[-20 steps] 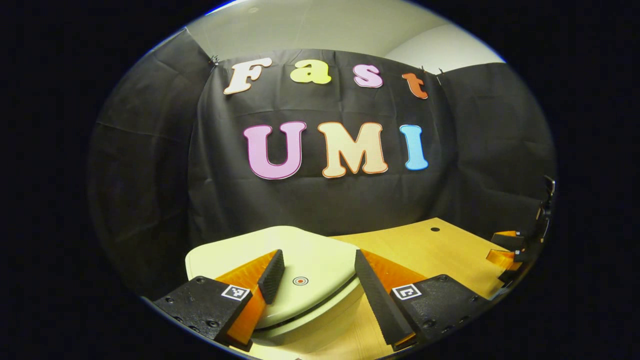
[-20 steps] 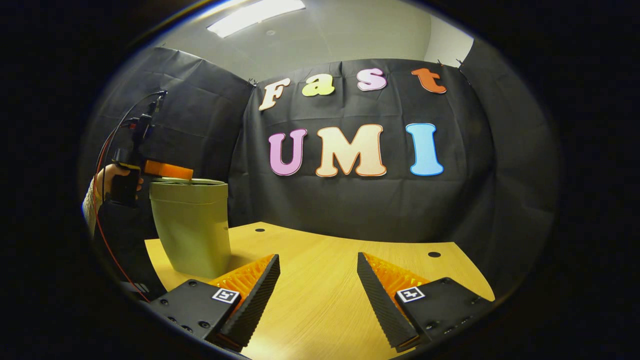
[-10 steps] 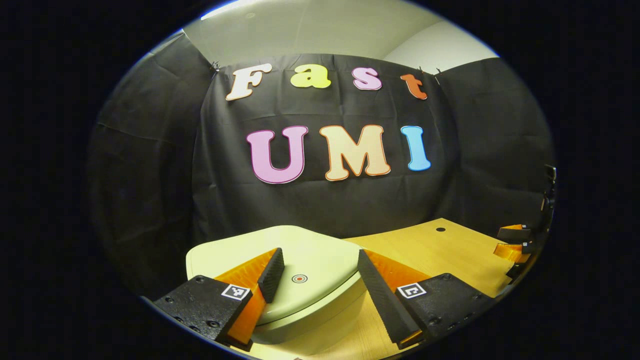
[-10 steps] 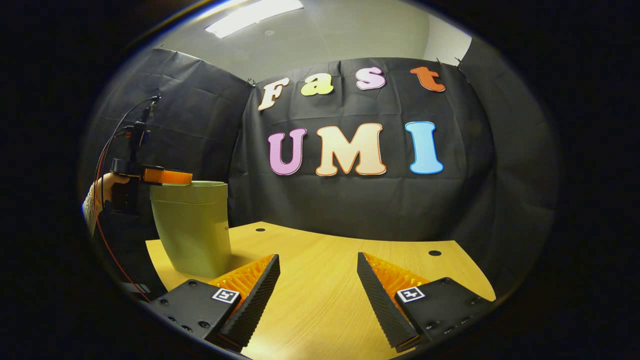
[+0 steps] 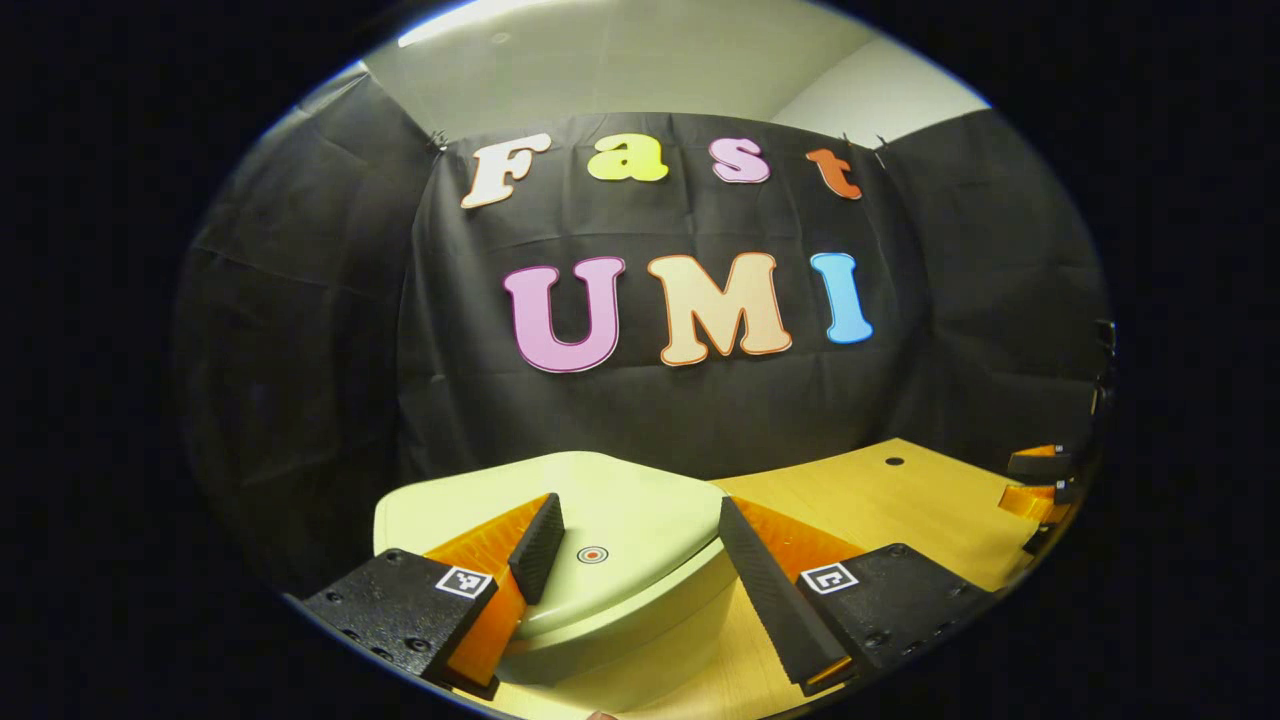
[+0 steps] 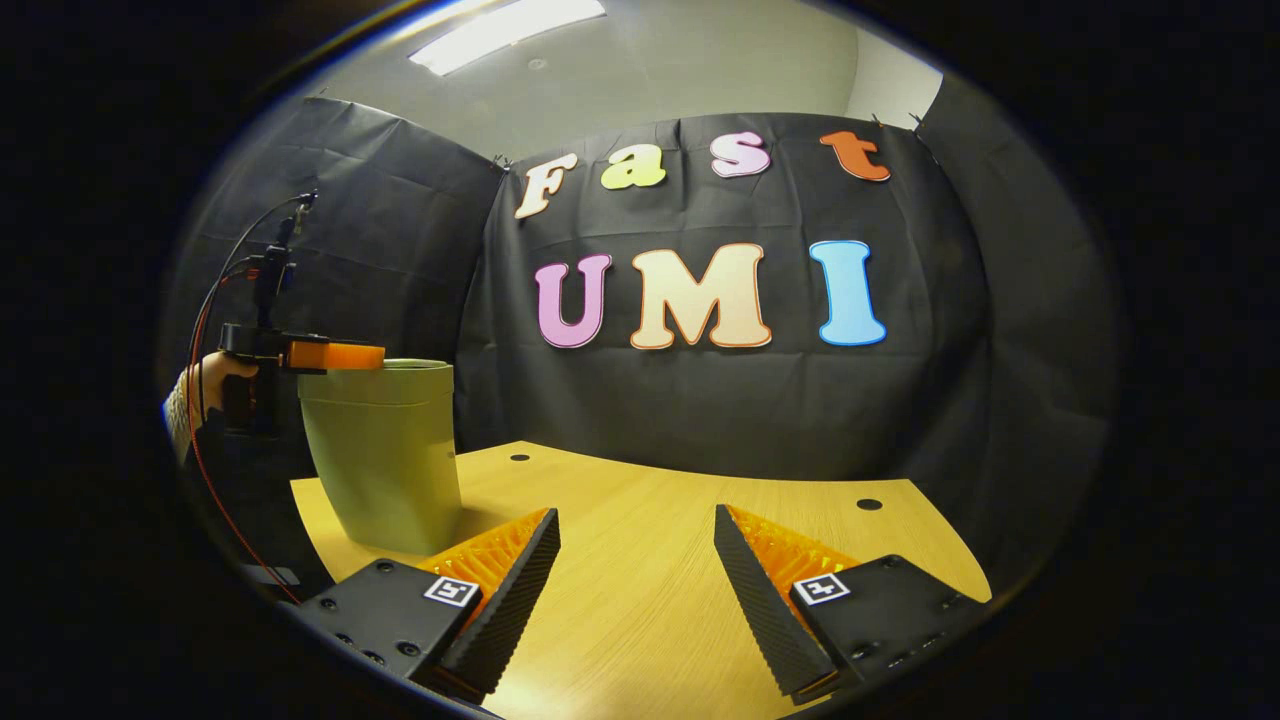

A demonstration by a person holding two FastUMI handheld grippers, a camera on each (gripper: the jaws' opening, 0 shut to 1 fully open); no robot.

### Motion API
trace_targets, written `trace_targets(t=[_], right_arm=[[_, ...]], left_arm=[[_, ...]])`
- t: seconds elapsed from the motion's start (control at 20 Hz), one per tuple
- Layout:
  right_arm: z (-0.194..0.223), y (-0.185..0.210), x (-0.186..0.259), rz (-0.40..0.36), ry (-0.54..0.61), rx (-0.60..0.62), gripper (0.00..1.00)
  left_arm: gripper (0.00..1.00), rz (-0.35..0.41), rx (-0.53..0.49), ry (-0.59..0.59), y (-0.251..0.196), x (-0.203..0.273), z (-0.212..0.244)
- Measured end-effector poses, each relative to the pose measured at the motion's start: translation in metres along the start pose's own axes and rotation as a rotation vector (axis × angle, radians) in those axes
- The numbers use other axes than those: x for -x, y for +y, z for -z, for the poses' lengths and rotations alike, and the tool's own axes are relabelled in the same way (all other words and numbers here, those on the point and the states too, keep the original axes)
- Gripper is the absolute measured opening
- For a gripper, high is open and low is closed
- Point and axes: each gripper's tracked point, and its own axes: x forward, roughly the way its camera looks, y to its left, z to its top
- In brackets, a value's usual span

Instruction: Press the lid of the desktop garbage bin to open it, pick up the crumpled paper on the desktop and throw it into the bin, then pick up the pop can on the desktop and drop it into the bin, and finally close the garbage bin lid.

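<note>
The task is looking close to its end, judging by what is lying here: no crumpled paper or pop can is sitting on the desktop (image 6: 640, 560), and the lid (image 5: 620, 510) is lying flat on the garbage bin (image 6: 385, 450) at the far left. The left gripper (image 5: 630, 535) is hovering right over the lid with its fingers spread, holding nothing. The right gripper (image 6: 635, 560) is waiting low over the bare wood, spread wide too. The bin is smooth pale green plastic, tapering downward, its lid rounded with a small ringed press mark (image 5: 593, 553). The desktop is showing fine light grain.
</note>
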Motion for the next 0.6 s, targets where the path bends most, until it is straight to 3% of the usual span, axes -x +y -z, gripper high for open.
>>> trace_targets(t=[0.6], right_arm=[[0.0056,-0.0019,-0.0039,0.001,0.018,0.002,0.98]], left_arm=[[0.96,0.0,0.053,0.011,0.0007,0.0006,-0.0013]])
